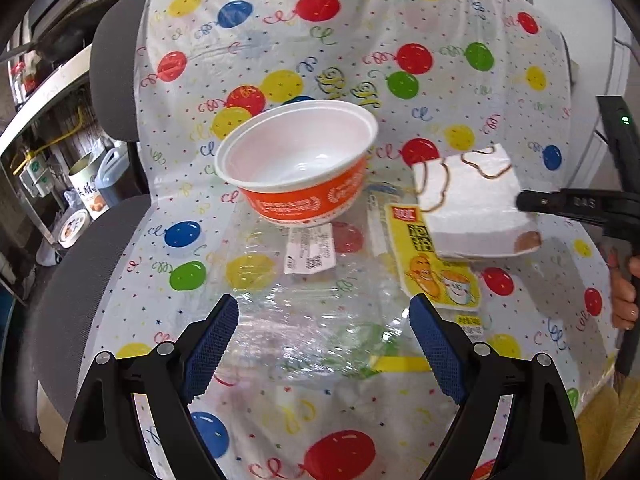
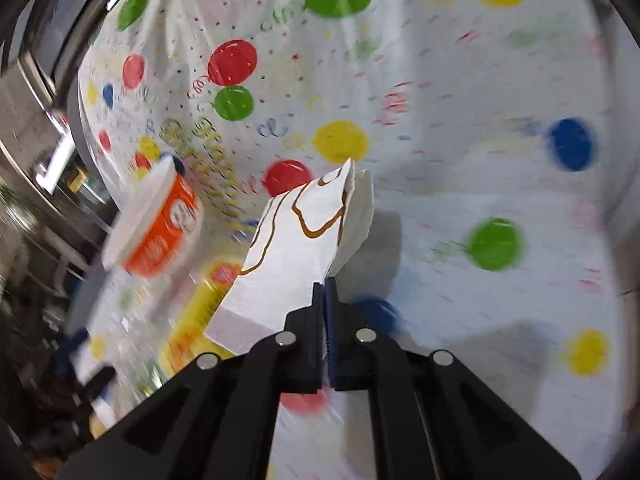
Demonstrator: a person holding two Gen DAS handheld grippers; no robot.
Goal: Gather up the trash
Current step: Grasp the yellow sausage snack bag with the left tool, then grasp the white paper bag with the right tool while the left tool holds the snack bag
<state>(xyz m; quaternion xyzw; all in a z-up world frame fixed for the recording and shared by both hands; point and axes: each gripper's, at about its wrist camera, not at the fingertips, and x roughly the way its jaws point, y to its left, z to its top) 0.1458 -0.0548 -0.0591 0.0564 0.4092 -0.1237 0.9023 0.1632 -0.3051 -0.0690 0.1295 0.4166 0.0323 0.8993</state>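
Note:
A white paper bag with brown line drawing is pinched at its edge by my shut right gripper; the right wrist view shows the bag hanging from the closed tips. An orange and white paper bowl lies tilted on the balloon-print cloth, also seen in the right wrist view. A yellow snack wrapper and a clear plastic package lie in front of my open, empty left gripper.
The balloon-print cloth covers a grey chair. Shelves with a tin, jug and dishes stand at the left. A hand holds the right gripper's handle at the right edge.

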